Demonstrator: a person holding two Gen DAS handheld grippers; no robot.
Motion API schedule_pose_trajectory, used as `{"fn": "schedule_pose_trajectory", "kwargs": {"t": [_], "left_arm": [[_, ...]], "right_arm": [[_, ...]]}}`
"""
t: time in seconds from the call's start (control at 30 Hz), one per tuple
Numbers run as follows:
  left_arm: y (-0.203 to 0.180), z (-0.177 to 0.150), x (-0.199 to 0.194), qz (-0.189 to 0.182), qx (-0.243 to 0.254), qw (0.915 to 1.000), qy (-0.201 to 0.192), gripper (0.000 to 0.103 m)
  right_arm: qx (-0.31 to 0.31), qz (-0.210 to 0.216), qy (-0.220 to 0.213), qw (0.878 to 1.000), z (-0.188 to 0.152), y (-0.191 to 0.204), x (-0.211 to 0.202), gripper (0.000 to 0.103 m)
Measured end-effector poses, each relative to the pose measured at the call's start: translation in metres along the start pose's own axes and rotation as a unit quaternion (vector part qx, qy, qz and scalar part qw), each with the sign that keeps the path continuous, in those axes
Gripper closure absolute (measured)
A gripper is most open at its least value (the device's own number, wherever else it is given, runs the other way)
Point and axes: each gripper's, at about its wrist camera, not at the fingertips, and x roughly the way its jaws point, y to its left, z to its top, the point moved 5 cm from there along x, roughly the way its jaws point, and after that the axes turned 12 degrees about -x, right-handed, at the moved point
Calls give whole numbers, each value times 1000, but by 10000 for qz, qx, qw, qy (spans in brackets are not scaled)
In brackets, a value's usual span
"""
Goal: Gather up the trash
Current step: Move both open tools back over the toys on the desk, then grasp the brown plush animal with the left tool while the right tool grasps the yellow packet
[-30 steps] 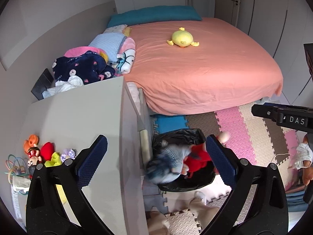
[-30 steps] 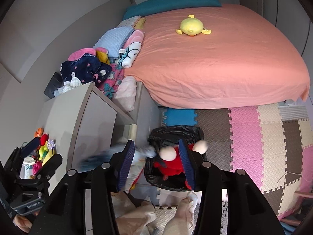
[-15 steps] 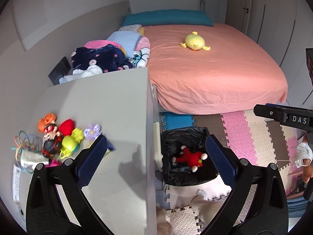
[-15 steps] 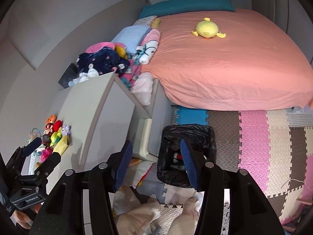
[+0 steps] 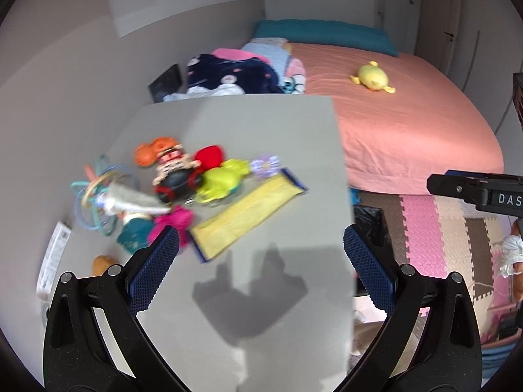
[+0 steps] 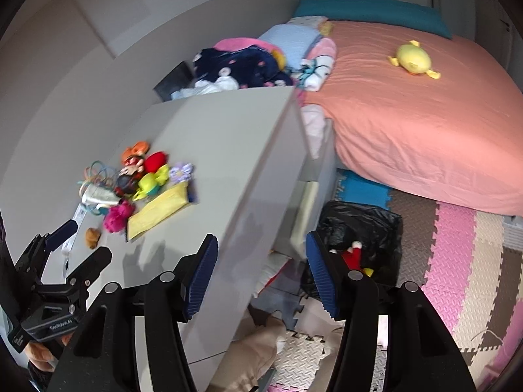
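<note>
My left gripper (image 5: 261, 264) is open and empty above the grey dresser top (image 5: 261, 130). On the top lie a flat yellow wrapper (image 5: 248, 209), a doll (image 5: 173, 170), a lime toy (image 5: 222, 179), a pink pompom (image 5: 176, 222) and coloured rings (image 5: 101, 192). My right gripper (image 6: 261, 274) is open and empty, above the dresser's edge beside the black-lined bin (image 6: 362, 241) on the floor. A red plush (image 6: 353, 254) lies in the bin. The left gripper also shows in the right wrist view (image 6: 75, 245).
A bed with a salmon sheet (image 5: 408, 124) holds a yellow plush duck (image 5: 372, 78). Clothes and pillows (image 5: 235, 72) are piled behind the dresser. Foam puzzle mats (image 6: 457, 261) cover the floor. The person's feet (image 6: 261, 352) are below the right gripper.
Both grippers have swung left from the bin toward the dresser top. The plush toys that were falling a second ago are in the bin; the toy pile is closer to the left gripper.
</note>
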Motion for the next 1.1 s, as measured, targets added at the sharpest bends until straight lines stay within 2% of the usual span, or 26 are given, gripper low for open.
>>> {"fn": "schedule_pose_trajectory", "kwargs": {"t": [0.2, 0.3, 0.57, 0.87, 0.97, 1.03, 1.1], "left_arm": [[75, -8, -6, 349, -505, 9981, -47, 6], [104, -11, -5, 398, -811, 9959, -53, 6], [164, -17, 12, 690, -1268, 9895, 124, 6], [210, -21, 42, 1083, -1330, 9847, 303, 6], [216, -21, 49, 1087, -1316, 9848, 325, 6], [218, -21, 54, 1038, -1317, 9852, 355, 6], [218, -22, 60, 1021, -1263, 9858, 418, 6]], "right_arm": [[-248, 234, 224, 9992, 6, 53, 27, 46], [-322, 337, 309, 9984, 9, 76, 38, 46], [-207, 582, 664, 9959, 24, 124, 78, 46], [292, 320, 886, 9951, 42, 133, 122, 46], [495, 198, 909, 9944, 46, 130, 130, 45], [631, 15, 935, 9936, 48, 128, 135, 38], [741, -131, 900, 9931, 50, 127, 139, 36]]}}
